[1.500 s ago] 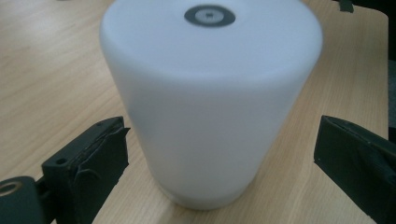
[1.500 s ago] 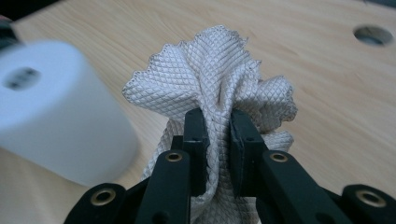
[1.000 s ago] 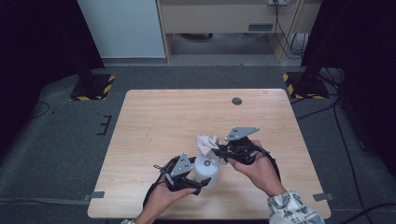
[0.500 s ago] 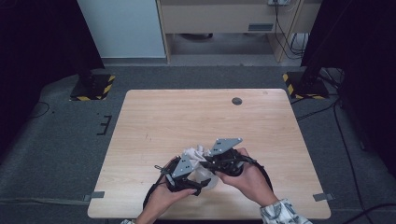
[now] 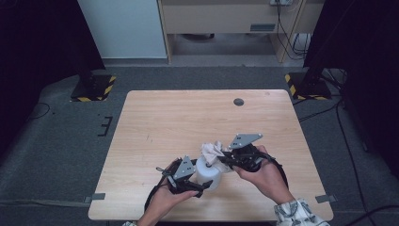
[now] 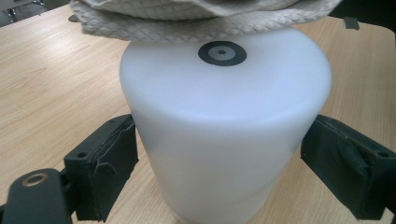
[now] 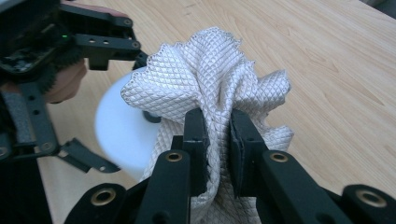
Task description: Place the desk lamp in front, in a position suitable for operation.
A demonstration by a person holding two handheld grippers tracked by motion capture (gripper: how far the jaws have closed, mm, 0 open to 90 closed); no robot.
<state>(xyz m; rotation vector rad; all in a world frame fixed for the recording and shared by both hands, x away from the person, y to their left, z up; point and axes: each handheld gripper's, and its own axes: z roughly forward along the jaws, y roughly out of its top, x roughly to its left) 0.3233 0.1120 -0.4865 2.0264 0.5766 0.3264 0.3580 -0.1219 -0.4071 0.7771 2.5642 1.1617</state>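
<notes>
White plastic cylinder (image 6: 224, 130) sits clamped in my left gripper (image 5: 188, 176); my right gripper (image 7: 217, 135) pinches the quilted beige cloth (image 7: 210, 79) atop it, with a small dark disc (image 5: 239, 101) well beyond.

One wooden table (image 5: 164, 122) carries everything. On it stands one white cylinder (image 5: 209, 172), near the table's front edge. One quilted cloth (image 5: 214, 150) sits at the top of that cylinder. There are two grippers: the left gripper (image 5: 202, 184) at the cylinder's front and the right gripper (image 5: 225, 160) just behind it. One small dark disc (image 5: 239, 101) lies near the table's far edge.
</notes>
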